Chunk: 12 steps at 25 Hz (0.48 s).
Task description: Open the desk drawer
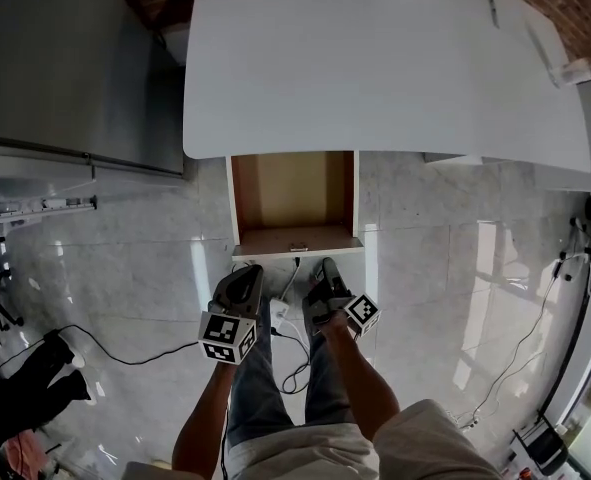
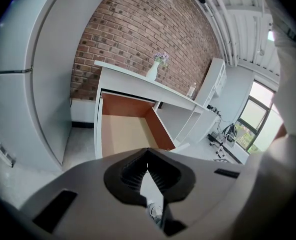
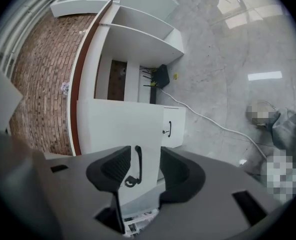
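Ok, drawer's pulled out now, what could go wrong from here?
The handle still appears to sit between the right gripper's open jaws, so pulling away sideways could snag it and jerk the drawer. Cables trail across the floor below the drawer front, a possible trip when stepping back.

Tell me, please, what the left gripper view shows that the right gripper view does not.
Only the left gripper view shows the wooden inside of the open drawer, a window, and the left gripper with its jaws shut and empty. Only the right gripper view shows the black handle on the drawer's front, standing between the open jaws of the right gripper, and a cable on the floor. Both show the brick wall and the white desk.
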### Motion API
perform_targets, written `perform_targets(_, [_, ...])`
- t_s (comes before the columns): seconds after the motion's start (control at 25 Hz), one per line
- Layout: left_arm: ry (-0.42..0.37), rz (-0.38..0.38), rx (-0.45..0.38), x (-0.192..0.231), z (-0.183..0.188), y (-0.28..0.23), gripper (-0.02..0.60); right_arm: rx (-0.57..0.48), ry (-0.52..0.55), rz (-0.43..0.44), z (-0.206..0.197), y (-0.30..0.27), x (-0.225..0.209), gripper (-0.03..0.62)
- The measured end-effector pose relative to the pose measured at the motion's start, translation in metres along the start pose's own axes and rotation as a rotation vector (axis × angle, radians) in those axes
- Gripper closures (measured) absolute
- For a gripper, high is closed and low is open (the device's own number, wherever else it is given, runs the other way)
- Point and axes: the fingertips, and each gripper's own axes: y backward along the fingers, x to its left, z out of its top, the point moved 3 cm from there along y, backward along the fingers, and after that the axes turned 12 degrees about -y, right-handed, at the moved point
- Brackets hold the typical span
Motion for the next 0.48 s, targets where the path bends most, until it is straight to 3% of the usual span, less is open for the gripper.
perform_targets(0.12, [-0.018,-0.003,-0.014,-0.004,0.011,-0.001,0.571,0.033,0.03,0.041,-0.008,0.014,0.027,0.404])
perform_targets(0.24, [-0.035,0.005,-0.028,-0.006,0.026,0.002,0.571,0.066,0.121,0.053,-0.012,0.031,0.055,0.558])
perform_targets(0.48, [-0.052,0.057,-0.094,0.001,0.076,0.014,0.571,0.054,0.188,0.175,-0.001,0.039,0.139,0.577])
